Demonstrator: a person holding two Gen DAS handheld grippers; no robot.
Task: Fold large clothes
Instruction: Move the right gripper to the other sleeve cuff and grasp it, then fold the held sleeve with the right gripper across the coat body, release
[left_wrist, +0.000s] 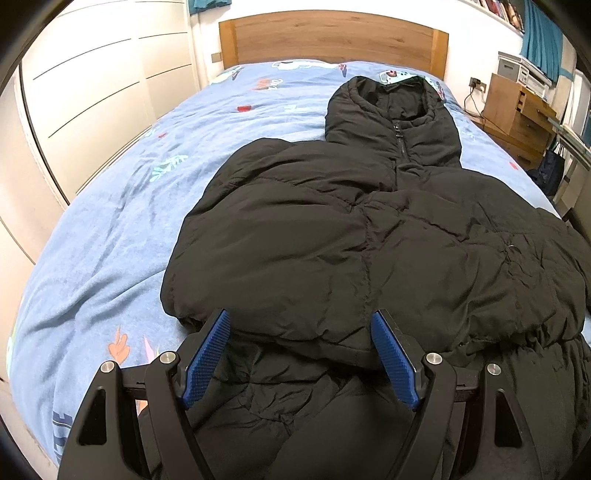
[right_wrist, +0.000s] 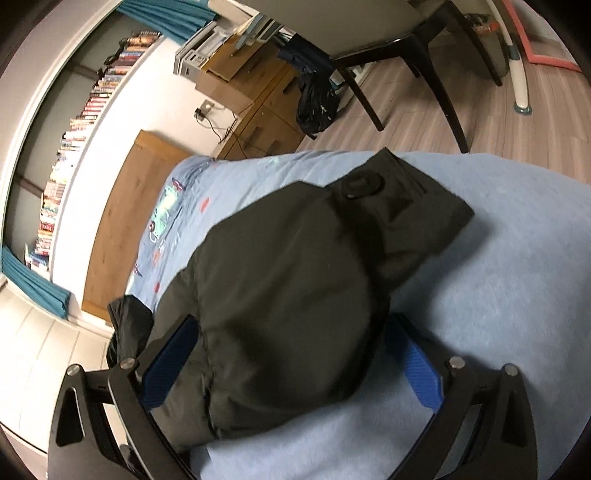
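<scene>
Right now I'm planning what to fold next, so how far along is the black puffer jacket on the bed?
Early. Done: the jacket lies zipped and face up on the blue bedspread, one sleeve apparently across the chest. In hand: the right gripper straddles a sleeve, jaws wide; a grip is unclear. The left gripper hovers open at the hem. Left: the hood and body folds.

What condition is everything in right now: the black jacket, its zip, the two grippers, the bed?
Black puffer jacket: lying on the bed, partly folded.
Zip: closed at the collar.
Left gripper: open, over the jacket's hem.
Right gripper: open around a jacket sleeve.
Bed cover: wrinkled.
</scene>
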